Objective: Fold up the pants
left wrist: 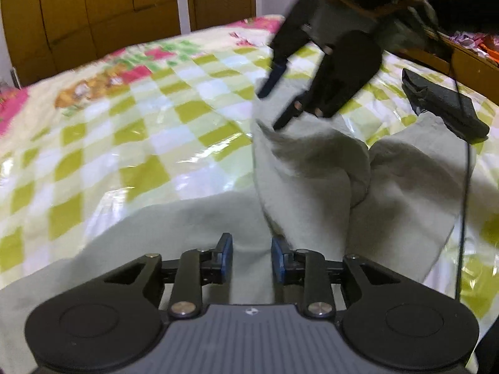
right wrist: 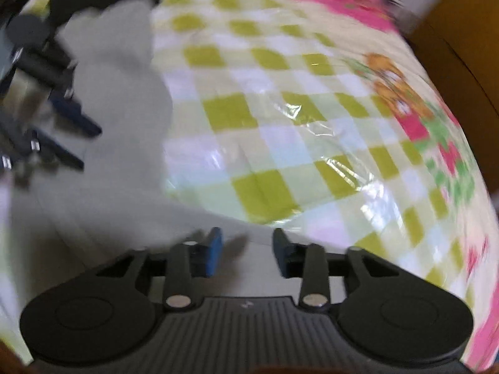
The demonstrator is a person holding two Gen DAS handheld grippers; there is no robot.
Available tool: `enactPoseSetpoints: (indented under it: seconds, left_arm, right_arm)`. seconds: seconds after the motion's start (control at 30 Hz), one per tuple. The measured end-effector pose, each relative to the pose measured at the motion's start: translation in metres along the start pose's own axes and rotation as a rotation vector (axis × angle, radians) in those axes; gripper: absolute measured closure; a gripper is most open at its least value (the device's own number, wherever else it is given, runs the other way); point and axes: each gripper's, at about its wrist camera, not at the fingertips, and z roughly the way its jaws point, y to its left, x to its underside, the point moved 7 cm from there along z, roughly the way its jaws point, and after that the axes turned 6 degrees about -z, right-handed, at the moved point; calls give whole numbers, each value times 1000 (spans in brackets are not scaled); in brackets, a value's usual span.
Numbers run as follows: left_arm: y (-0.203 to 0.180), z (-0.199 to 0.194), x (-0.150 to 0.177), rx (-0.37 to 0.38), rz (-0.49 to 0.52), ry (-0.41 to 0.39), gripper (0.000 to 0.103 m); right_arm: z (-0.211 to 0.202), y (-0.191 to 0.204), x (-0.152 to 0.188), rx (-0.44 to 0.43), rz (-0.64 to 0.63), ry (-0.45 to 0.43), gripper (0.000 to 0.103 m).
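Both grippers, left (left wrist: 252, 257) and right (right wrist: 248, 254), hang with jaws spread over pale pants (left wrist: 312, 168) on the checked bedspread (left wrist: 131, 118).

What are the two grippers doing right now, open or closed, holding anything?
Left gripper: open, holding nothing, poised over the pale pants.
Right gripper: open, holding nothing, at the edge of the pants on the checkered bedspread.
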Motion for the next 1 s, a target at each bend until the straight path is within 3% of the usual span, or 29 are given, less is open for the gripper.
enactPoseSetpoints:
  seconds: [0.1,0.23,0.3,0.4,0.47,0.53,0.6,0.63,0.77,0.87,1.0]
  left_arm:
    - [-7,11,-1,15,-22,44,60]
    - [-14,19,-4,20,-17,81,58]
    - [-14,20,-6,21,-22,83,57]
    - [-13,24,-5,22,-39,84,56]
    - [-12,25,-3,22,-50,82,56]
    - [-15,26,-3,14,-39,72,56]
    - [-18,24,-3,2,-26,60,56]
    - [-19,23,-4,-4,-20,53,56]
    - [-32,12,-6,-14,16,27,56]
    - [-50,-1,-9,12,49,10,55]
    - [-80,-4,-7,53,112,23,52]
  right_arm:
    - [20,-22,14,-16,-169,50,59]
    - [54,-35,28,-108,-310,130,57]
    - [73,-35,31,-159,-406,149,50]
    - [81,-40,30,-180,-396,167,42]
    - [83,-41,29,-188,-387,182,45]
    - [82,-40,30,-193,-350,194,61]
    - [76,-36,32,-173,-301,203,92]
    - [72,-34,35,-147,-278,212,100]
    - [28,-30,51,-29,-165,197,100]
    - [-31,-30,69,71,-12,142,100]
    - [-114,2,107,138,193,86,100]
